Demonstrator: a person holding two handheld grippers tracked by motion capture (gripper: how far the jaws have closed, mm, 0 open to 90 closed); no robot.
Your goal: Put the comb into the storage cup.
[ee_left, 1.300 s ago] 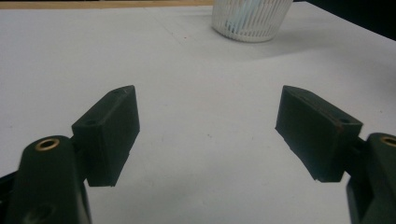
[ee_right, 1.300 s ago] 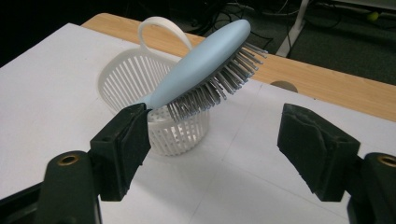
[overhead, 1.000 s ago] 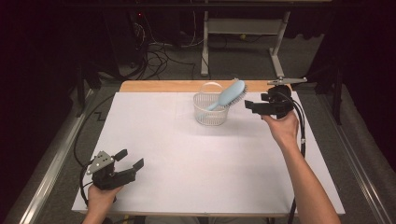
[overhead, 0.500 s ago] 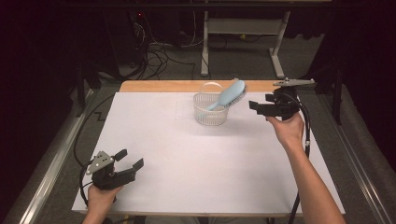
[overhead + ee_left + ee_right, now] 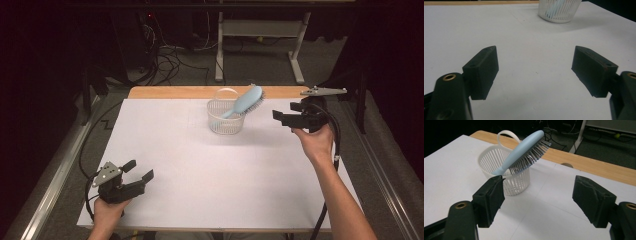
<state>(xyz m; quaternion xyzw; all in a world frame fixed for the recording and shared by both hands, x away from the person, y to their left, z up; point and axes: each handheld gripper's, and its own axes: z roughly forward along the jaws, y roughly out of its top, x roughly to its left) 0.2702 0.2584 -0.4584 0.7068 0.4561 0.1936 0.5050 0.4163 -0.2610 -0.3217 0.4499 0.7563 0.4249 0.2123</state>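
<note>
We judge the placing done: the brush (image 5: 245, 102) leans handle-down in the basket (image 5: 226, 119) at the table's (image 5: 200, 165) far edge, both grippers, right (image 5: 280, 116) and left (image 5: 142, 172), gape wide and empty, so next calls only for backing clear.

Hairbrush (image 5: 246, 102): light blue body, grey bristles. Basket (image 5: 226, 125): white, vertical-slat pattern. Surface (image 5: 200, 170): plain white, with a tan wood strip beyond the basket. Both tools' jaws: black.

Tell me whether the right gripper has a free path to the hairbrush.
Probably yes: the right gripper is open and faces the hairbrush, which sticks out of the basket, with nothing between them.
</note>
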